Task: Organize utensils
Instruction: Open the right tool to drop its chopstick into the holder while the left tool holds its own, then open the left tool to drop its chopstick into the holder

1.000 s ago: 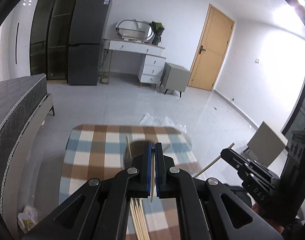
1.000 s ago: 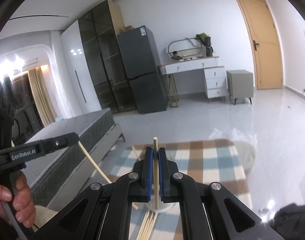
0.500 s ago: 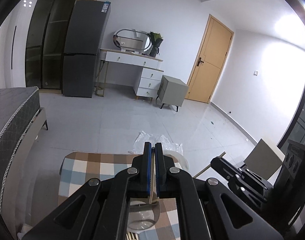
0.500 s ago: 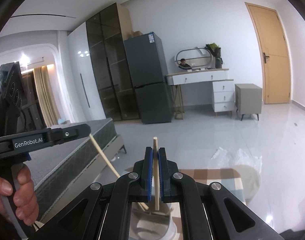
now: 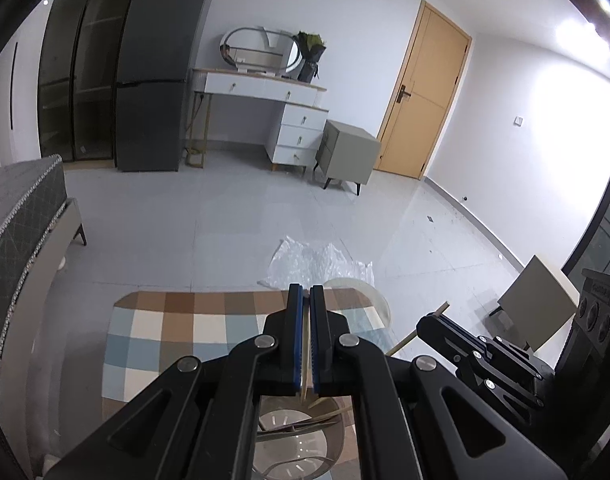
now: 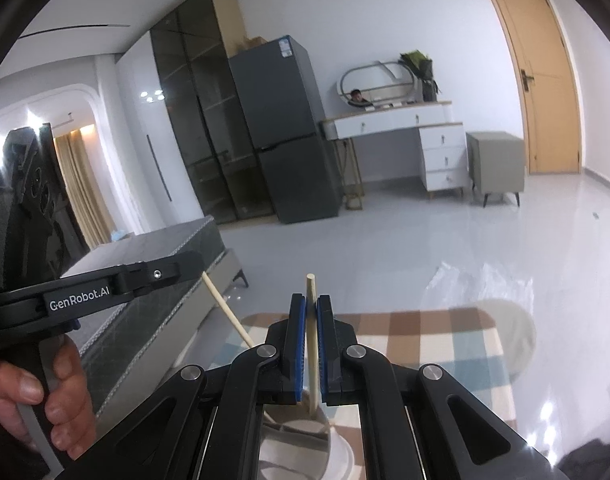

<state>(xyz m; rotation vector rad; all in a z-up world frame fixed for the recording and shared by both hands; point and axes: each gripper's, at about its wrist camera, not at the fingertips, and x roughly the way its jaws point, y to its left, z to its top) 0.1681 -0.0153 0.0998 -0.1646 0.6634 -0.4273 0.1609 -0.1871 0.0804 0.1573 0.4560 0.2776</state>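
From the left wrist view, the left gripper (image 5: 306, 336) had its jaws pinching a thin wooden chopstick (image 5: 305, 376), only a pale sliver of it showing between the blue pads. Its lower end hung over the mouth of a translucent utensil holder (image 5: 297, 444) that stood just under the jaws, near the front edge of the worktop (image 5: 165, 344) with its blue, brown and cream checked cloth. A few more sticks leaned inside that holder. Off toward the right edge, the right gripper (image 5: 429, 322) came in at a slant, and a second chopstick (image 5: 441, 308) poked out past its tip. Crumpled clear plastic (image 5: 317, 260) lay on the floor beyond the far edge.

From the right wrist view, the right gripper (image 6: 312, 344) had its jaws pressed on the second chopstick (image 6: 312, 320), held nearly upright, its blunt top rising above the pads and its lower end reaching down to the rim of the holder (image 6: 305, 436). On the left side, the left gripper (image 6: 185, 270), held by a bare hand (image 6: 45, 400), carried its chopstick (image 6: 229, 316) slanting down toward the same holder. I could not tell whether either stick touched the holder.
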